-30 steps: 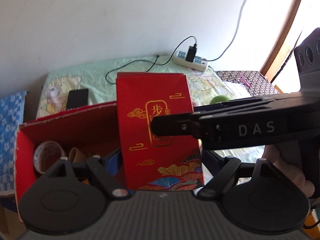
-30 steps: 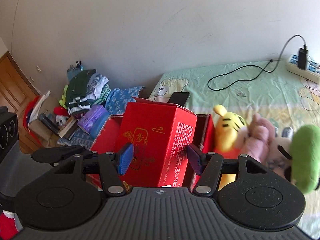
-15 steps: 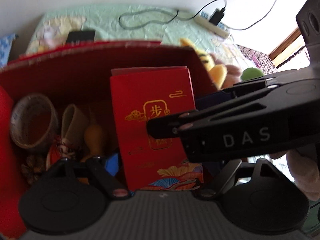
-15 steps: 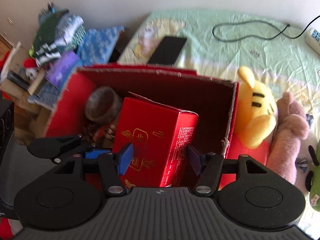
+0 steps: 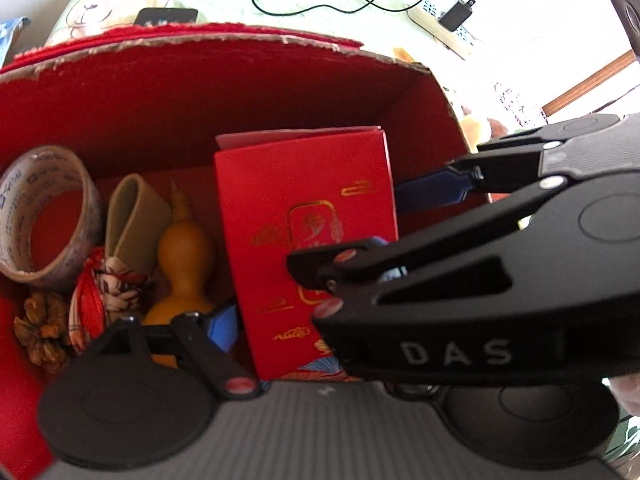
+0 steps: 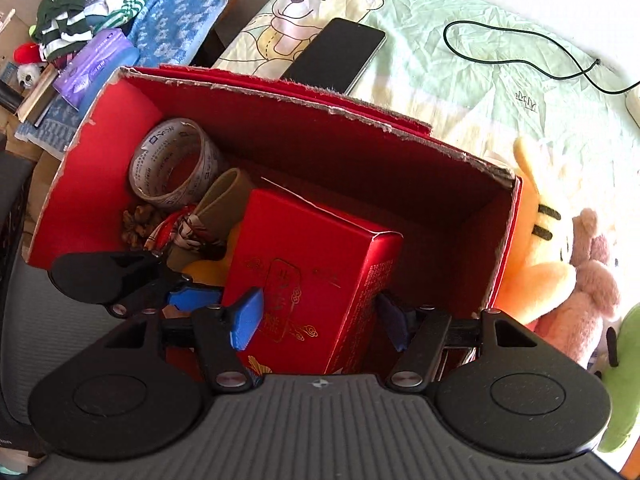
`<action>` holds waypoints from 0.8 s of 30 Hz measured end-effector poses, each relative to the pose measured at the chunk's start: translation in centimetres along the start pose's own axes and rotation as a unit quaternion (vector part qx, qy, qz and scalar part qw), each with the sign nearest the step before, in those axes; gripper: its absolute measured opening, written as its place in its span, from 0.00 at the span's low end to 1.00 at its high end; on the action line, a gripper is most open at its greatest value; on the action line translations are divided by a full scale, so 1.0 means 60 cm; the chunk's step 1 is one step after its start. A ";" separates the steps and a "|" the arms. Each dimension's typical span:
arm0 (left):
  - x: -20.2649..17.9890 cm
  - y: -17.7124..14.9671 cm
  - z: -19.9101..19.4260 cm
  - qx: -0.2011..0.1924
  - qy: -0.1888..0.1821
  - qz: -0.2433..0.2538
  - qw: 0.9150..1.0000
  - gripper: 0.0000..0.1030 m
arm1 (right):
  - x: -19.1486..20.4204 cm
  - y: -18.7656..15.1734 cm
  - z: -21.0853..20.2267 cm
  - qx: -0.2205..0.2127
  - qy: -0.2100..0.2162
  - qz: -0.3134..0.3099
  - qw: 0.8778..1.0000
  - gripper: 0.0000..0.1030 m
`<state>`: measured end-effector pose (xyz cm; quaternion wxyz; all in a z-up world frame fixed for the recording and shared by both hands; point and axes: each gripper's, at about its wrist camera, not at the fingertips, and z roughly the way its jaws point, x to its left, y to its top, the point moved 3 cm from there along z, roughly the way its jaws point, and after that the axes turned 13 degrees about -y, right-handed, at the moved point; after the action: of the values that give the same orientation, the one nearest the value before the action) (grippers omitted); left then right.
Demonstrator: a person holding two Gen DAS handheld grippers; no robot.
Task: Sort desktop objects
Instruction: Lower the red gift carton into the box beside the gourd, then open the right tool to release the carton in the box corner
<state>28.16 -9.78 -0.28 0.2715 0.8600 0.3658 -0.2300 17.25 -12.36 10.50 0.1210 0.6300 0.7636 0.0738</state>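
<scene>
One red gift carton (image 6: 316, 280), gold print on its face, stands upright inside the open red cardboard box (image 6: 360, 148), toward the box's right half and close to the near wall.

Right gripper (image 6: 324, 320): two blue-padded fingers (image 6: 248, 318) straddle the carton; they are spreading apart, and the right-hand pad shows a gap from the carton's side. Left pad sits at the carton's front edge — contact there is hard to judge. Reads as released.

Left gripper (image 5: 320, 340): one blue pad visible just left of the carton's lower corner; the other finger is hidden behind the right gripper's body. Fingers stand wide; I cannot tell whether they press the carton.

Left of the carton, in the same box, one each:
- tape roll (image 5: 42, 216), against the left wall
- tan folded pouch (image 5: 134, 216)
- yellow gourd (image 5: 184, 256), just beside the carton
- red patterned tassel charm (image 5: 104, 288)
- brown pine cone (image 5: 44, 328)

Outside the box, on the bear-print bed sheet (image 6: 460, 80):
- one dark phone (image 6: 336, 54), beyond the far wall
- one black cable (image 6: 520, 60)
- one power strip (image 5: 444, 32) with one charger
- three plush toys right of the box: yellow (image 6: 536, 248), pink (image 6: 588, 292), green (image 6: 624, 380)
</scene>
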 end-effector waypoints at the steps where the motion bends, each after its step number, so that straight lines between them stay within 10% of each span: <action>1: 0.001 0.001 0.000 -0.001 0.000 0.001 1.000 0.83 | -0.001 0.001 0.000 0.000 0.000 0.001 1.000 0.64; 24: -0.019 0.018 0.035 0.023 -0.020 0.013 0.999 0.83 | -0.029 0.017 -0.013 -0.015 0.030 0.066 0.997 0.64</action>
<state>27.85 -12.33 -0.87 0.2613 0.8661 0.3437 -0.2519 18.31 -13.85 11.70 0.1020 0.6743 0.7228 0.1120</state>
